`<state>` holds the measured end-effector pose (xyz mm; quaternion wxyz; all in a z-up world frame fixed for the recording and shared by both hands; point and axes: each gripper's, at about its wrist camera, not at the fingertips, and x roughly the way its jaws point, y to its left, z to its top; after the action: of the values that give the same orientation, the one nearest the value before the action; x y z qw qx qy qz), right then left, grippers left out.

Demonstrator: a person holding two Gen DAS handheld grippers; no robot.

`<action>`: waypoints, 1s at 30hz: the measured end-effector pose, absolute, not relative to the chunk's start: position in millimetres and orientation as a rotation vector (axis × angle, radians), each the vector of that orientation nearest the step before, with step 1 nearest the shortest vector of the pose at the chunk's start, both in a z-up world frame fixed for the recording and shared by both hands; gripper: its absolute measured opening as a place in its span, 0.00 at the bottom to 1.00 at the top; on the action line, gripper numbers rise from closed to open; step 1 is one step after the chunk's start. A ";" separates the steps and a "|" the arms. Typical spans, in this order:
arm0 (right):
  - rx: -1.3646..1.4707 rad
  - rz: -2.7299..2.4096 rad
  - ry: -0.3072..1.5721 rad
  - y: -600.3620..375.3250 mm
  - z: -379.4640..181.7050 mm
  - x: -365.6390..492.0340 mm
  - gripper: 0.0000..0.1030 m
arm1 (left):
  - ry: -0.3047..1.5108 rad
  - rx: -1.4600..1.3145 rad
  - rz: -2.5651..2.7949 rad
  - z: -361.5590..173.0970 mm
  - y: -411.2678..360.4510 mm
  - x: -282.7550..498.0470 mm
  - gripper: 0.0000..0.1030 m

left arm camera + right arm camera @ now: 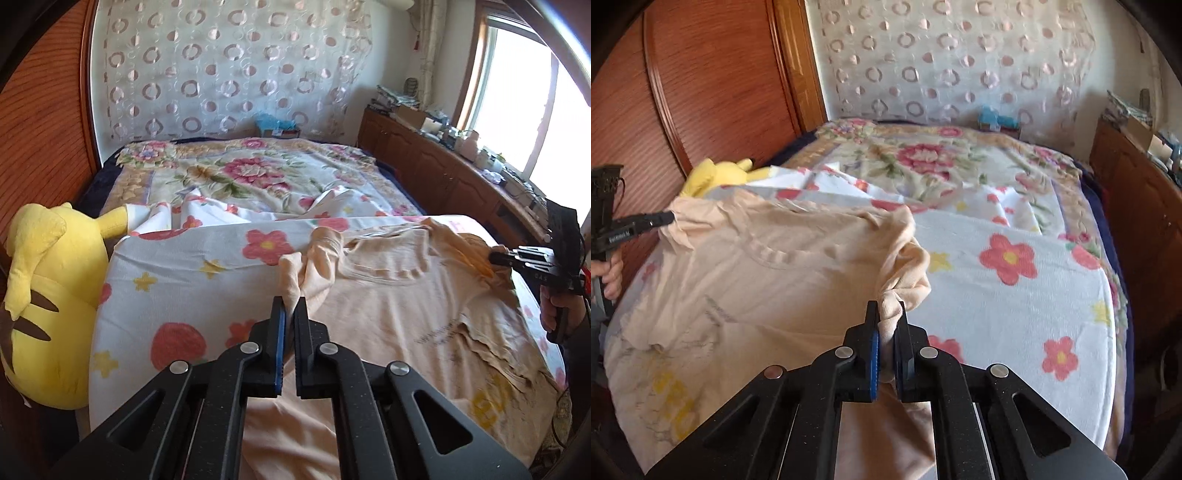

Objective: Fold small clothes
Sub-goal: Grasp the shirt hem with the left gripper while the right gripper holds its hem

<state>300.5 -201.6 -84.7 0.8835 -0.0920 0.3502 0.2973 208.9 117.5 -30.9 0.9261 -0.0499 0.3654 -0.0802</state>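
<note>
Shirt (pixel 388 295) stretched between both — left hand-held gripper (pixel 290 308) and right hand-held gripper (pixel 886 314) each pinch a shoulder.

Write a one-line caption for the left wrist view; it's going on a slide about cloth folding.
Left gripper and right gripper, jaws shut on a peach T-shirt, over a flowered bed cover.

The bed (pixel 369 184) is covered by a floral blanket (pixel 258 173); over it a flowered white sheet (pixel 221 254) is spread, on which a peach T-shirt (pixel 406 306) lies, seemingly rumpled.
</note>
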 end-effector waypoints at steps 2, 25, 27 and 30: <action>-0.198 0.610 0.683 -203.0 -72.8 283.3 0.05 | 0.726 -0.093 -0.179 -23.5 111.4 190.9 0.05; -0.062 0.568 0.552 -323.1 -81.2 55.2 0.05 | 0.598 -0.217 -0.103 -20.6 130.3 -19.9 0.04; -0.060 0.564 0.546 -329.0 -73.0 44.9 0.05 | 0.573 -0.222 -0.099 -12.6 131.3 -32.3 0.04; -0.078 0.569 0.549 -332.6 -62.5 31.3 0.05 | 0.553 -0.195 -0.094 1.0 128.5 -51.2 0.04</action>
<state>31.3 -332.6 -62.5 0.9222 -0.0379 0.2672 0.2771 -51.2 128.5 1.0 0.9563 -0.0960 0.2724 -0.0464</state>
